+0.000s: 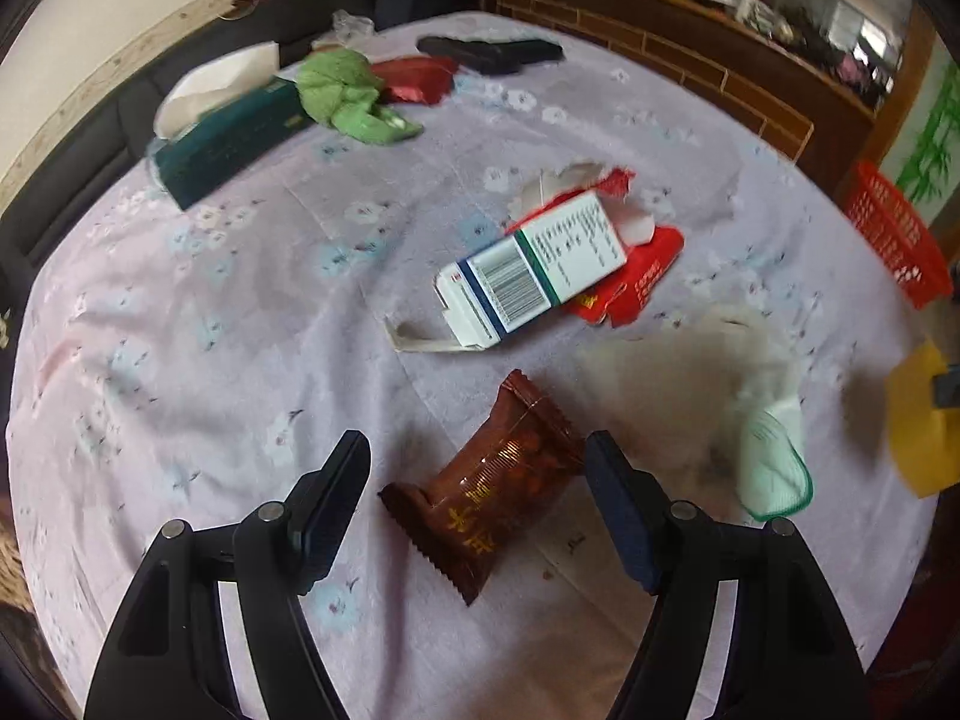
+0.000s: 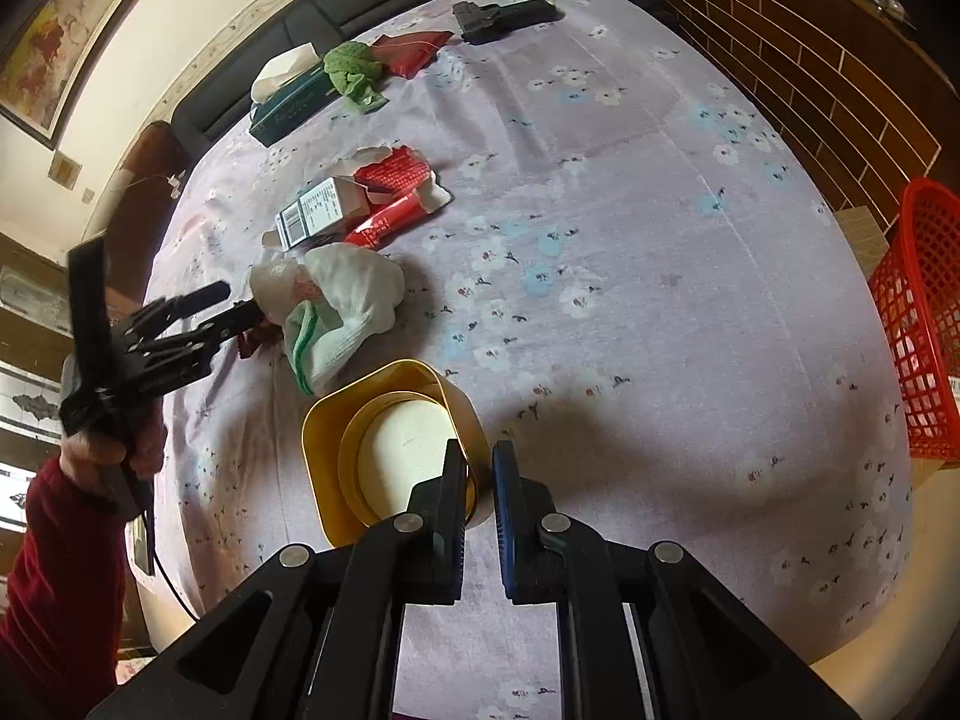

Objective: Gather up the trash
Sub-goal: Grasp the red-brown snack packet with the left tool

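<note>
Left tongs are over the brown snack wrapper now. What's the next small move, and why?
Probably ease the left tongs down and close on the brown snack wrapper. They are open, with the wrapper lying flat on the tablecloth between the two fingers, its far end near the right finger. The right tongs already grip the yellow tin's wall.

Litter-strewn floral tablecloth [image 1: 240, 312]
</note>
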`<action>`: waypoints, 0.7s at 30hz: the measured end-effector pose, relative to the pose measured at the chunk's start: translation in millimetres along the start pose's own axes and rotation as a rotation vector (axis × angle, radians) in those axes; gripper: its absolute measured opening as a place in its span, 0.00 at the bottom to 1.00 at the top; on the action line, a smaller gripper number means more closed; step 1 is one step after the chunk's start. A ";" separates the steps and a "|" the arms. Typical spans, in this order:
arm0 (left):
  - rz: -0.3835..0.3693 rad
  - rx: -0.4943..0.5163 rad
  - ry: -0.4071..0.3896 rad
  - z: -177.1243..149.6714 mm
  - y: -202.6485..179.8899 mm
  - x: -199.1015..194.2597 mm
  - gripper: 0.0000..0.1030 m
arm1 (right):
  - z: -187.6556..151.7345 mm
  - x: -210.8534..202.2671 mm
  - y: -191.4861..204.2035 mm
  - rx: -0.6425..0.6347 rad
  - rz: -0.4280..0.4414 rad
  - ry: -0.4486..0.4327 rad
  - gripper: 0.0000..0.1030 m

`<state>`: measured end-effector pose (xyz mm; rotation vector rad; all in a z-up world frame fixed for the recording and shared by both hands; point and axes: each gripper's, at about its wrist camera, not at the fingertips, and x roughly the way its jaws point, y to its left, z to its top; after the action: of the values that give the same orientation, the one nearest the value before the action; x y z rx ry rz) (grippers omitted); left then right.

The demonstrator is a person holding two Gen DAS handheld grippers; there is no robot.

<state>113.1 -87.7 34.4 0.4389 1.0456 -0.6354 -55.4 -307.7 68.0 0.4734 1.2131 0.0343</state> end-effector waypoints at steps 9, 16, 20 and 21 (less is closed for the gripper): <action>0.026 -0.022 0.013 -12.0 -5.6 9.3 0.54 | -6.1 -7.8 -16.5 0.043 -0.009 -0.010 0.09; 0.143 -0.243 -0.032 -46.0 -1.8 -10.4 0.40 | -4.7 -4.5 -13.1 0.028 -0.002 -0.016 0.09; 0.197 -0.394 -0.083 -74.2 -9.2 -40.1 0.40 | -5.9 -0.2 -6.1 -0.002 -0.015 -0.030 0.09; 0.200 -0.425 -0.098 -79.6 -15.3 -48.4 0.40 | -6.3 0.9 -4.0 -0.013 -0.019 -0.034 0.08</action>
<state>33.8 -37.0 42.0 0.1357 0.9961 -0.2430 -61.6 -308.9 64.1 0.4497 1.1837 0.0184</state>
